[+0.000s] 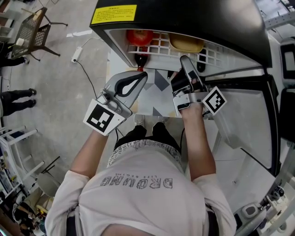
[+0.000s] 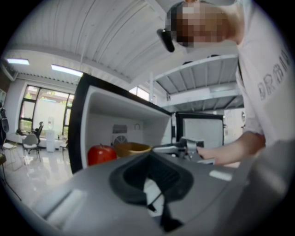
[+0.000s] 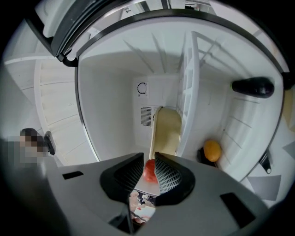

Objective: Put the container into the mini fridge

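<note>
Container (image 1: 186, 44) sits on the fridge (image 1: 184, 14) shelf's right end beside the apple (image 1: 139, 37), so the right gripper (image 1: 184, 60) hangs slightly parted and empty at the doorway, the left gripper (image 1: 143, 74) pinched together on nothing.

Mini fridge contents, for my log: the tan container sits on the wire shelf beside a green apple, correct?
Not quite. The apple is red, not green, as the head view shows. The tan container does sit on the wire shelf beside it, inside the mini fridge.
</note>
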`<state>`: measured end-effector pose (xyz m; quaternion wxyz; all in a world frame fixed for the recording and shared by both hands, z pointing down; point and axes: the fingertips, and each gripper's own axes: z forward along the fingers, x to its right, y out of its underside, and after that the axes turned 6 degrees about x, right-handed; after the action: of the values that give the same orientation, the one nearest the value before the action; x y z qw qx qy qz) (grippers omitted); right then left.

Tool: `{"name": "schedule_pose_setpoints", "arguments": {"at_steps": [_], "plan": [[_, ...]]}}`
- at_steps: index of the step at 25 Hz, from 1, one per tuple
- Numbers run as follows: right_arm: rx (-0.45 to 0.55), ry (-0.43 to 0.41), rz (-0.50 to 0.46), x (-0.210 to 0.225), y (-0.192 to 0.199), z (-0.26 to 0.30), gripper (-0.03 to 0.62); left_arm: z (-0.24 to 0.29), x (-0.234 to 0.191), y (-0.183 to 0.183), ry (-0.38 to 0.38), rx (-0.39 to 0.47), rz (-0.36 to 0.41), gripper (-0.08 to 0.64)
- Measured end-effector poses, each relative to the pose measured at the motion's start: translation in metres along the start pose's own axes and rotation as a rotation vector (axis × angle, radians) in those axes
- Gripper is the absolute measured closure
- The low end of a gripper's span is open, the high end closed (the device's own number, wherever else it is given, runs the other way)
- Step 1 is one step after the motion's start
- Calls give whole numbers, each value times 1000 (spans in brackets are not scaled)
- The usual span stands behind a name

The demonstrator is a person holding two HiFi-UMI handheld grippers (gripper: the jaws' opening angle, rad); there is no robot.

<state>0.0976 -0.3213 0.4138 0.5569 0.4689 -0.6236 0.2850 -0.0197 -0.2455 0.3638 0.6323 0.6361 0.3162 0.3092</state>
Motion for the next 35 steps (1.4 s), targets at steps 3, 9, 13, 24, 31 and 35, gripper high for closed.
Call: {"name": "schedule_pose_setpoints", "arguments": {"at_steps": [3,9,13,24,31,35], "plan": [[-10,1,-80,-9,2,-6,541,-2,3,-2,11,10,1,552],[-26,2,-208,-27,6,-19,563,-7,9,-12,31,37,6,552],[-29,6,-258,-36,9,-28,575,-12,13,-18,42,54,10,552],[-74,-24,-470,-76,33,-46,589,-32,23,-30,64,87,18,552],[-105,-53,-606,-104,54,-54,589,-43,31,-38,83,106,31,552],[-119,-56,-689,-116,64,-60,589,-49,35,-43,95,113,38,552]]}}
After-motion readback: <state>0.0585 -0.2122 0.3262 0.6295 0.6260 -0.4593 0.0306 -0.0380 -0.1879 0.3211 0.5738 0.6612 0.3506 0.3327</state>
